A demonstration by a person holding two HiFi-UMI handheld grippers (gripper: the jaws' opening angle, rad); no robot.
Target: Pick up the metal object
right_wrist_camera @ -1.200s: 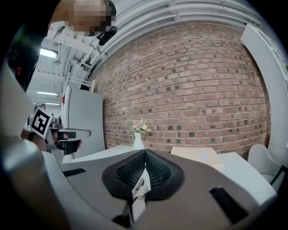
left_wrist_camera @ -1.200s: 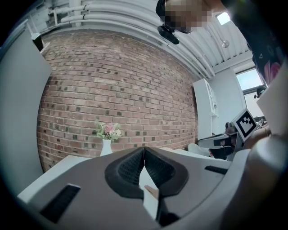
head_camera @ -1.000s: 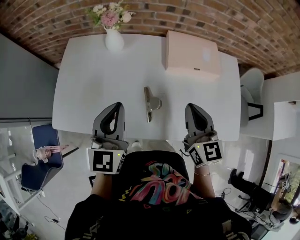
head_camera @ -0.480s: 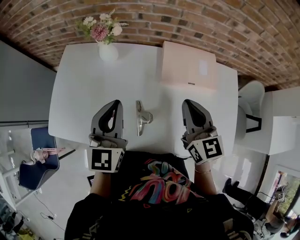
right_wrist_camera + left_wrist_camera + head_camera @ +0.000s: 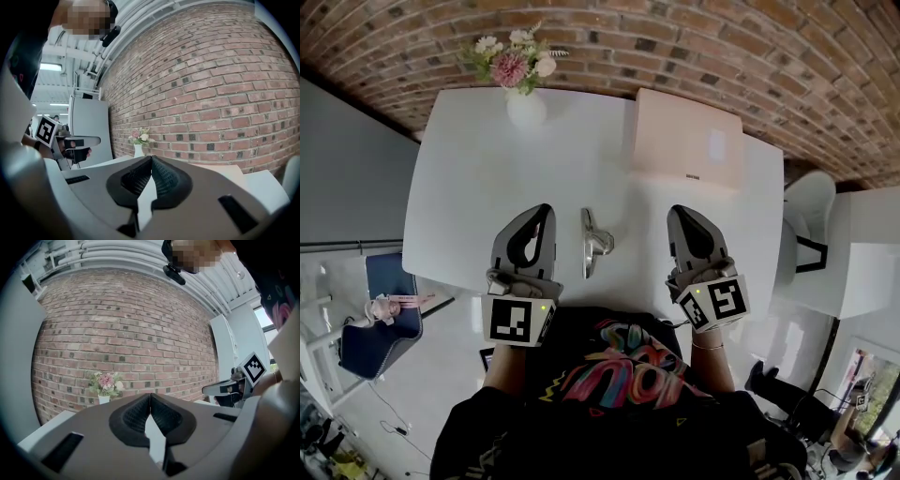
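Observation:
A shiny metal object [image 5: 592,241], long with a rounded lug on its right side, lies on the white table [image 5: 469,169] near the front edge. My left gripper [image 5: 539,214] hovers just left of it, and my right gripper [image 5: 682,214] just right of it, both near the table's front edge. In the left gripper view the jaw tips [image 5: 150,394] meet with nothing between them. In the right gripper view the jaw tips [image 5: 151,158] also meet, empty. The metal object is hidden in both gripper views.
A white vase with pink and white flowers [image 5: 525,101] stands at the table's far left. A pale pink box [image 5: 684,139] sits at the far right. A brick wall [image 5: 694,47] runs behind the table. A white chair [image 5: 806,211] stands to the right, a blue chair [image 5: 380,309] at the lower left.
The view shifted back and forth between frames. Both grippers kept their places on either side of the metal object, still shut and empty.

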